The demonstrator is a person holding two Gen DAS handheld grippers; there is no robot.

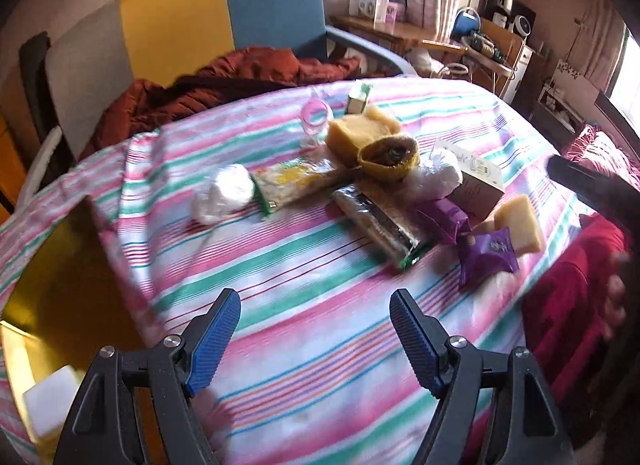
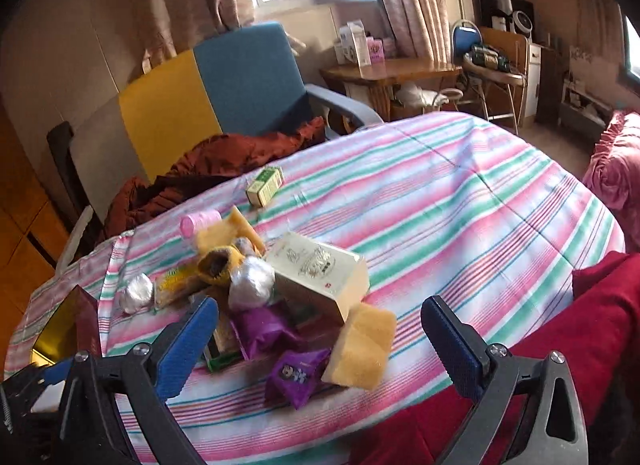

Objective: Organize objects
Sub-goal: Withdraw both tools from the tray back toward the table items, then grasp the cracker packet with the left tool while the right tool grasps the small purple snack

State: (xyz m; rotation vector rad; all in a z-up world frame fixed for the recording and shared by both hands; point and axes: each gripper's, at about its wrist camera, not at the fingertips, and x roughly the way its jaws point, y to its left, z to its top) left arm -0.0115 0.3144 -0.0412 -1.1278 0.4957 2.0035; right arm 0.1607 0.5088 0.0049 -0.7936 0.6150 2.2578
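Clutter sits in one loose heap on a striped cloth (image 1: pixel 320 305) covering the table, ahead of both sets of jaws.

Left gripper (image 1: pixel 315 305): jaws spread wide, holding nothing, over bare cloth. Heap lies beyond the fingertips, well apart. Gold-lined open box (image 1: pixel 68 297) lies left of the left jaw, a white block (image 1: pixel 48 401) inside it.

Right gripper (image 2: pixel 320 321): jaws also wide apart, nothing gripped. Near edge of the heap lies between and just beyond the two blue pads.

Count, both views:
- Purple snack packets, two: one (image 2: pixel 294 379) nearest, between the right jaws; one (image 2: pixel 264 331) just behind it.
- Yellow sponges, two: one (image 2: pixel 360 349) beside the nearer purple packet; one (image 2: pixel 228 233) at the far side of the heap.
- White wrapped balls, two: one (image 2: pixel 138 293) beyond the left jaw, one (image 2: pixel 252 283) mid-heap.
- Cream carton (image 2: pixel 320 273), one, tilted on the heap.
- Small green box (image 2: pixel 264 185), one, farthest out, apart from the rest.
- Pink-capped clear bottle (image 1: pixel 314 121), one.
- Yellow knitted pouch (image 1: pixel 390 159), one, opening toward the camera.
- Long flat packets, two: one yellowish (image 1: pixel 296 181), one dark-striped (image 1: pixel 380 225).

Red fabric (image 2: pixel 560 345) lies right of the right jaw.
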